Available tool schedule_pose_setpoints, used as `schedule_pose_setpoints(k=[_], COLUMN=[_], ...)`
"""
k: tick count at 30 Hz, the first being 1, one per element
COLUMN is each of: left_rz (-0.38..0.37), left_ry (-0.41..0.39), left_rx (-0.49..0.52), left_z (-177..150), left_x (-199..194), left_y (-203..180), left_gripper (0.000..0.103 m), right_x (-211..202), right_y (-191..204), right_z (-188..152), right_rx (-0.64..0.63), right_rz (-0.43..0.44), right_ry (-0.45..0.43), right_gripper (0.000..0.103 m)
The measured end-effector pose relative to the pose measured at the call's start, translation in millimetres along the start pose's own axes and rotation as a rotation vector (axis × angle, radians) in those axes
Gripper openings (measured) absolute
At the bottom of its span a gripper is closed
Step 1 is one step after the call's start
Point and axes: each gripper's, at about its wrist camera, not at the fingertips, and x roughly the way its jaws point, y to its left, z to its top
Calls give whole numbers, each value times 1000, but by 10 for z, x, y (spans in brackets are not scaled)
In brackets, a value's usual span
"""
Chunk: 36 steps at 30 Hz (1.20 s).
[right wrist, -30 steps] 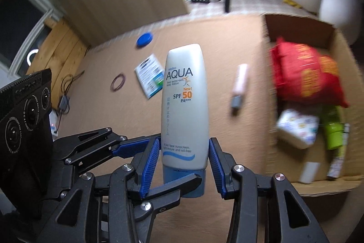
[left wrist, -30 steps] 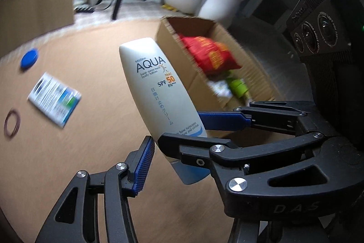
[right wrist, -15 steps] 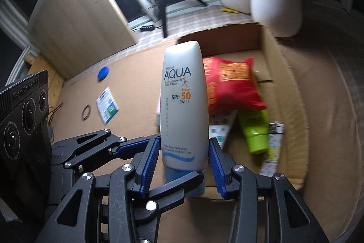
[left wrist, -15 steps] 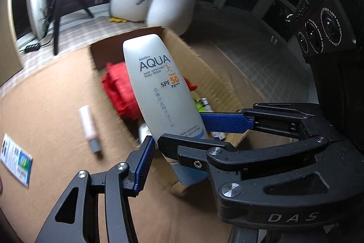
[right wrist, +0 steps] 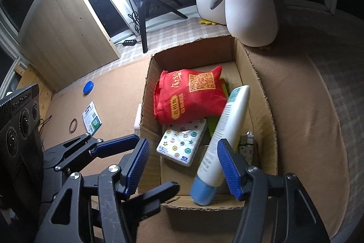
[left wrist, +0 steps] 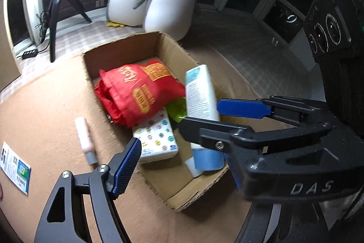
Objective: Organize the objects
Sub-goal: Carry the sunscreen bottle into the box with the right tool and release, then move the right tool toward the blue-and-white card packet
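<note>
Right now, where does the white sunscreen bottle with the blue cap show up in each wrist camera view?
Left wrist view: the sunscreen bottle lies right of centre, inside the cardboard box, partly hidden behind the other gripper's black finger.
Right wrist view: the bottle runs diagonally at lower centre-right in the box, cap nearest the camera.
Shared landmark: the red bag in the box, just left of the bottle.
</note>
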Motion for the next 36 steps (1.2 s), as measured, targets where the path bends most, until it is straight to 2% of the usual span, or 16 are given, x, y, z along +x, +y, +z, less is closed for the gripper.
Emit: schedule_pose_setpoints(k=[7,11,21,29,36], left_rz=[29,74,195,330,380], left_ry=[-8,-10,-45,-69,-103], left_rx=[-52,-85,-224,-296,-308], left_z=[-196,-389,-1086,-1547,-1747], left_x=[-237,-414,-1146,-1740,-2130], left_y=[230,421,1198,1776,2011], left_gripper=[78,78,78,78,79], right_x=[0,-4,76,148,252], right_y=[172,323,790,1339,1893], right_z=[-79,-136,-333,-492,-596], right_rx=[-14,-29,-28,-65,-156], right_rz=[16,26,79,70,51], right_ry=[-7,-24,-47,-66,-79], right_gripper=[59,59,61,62,62])
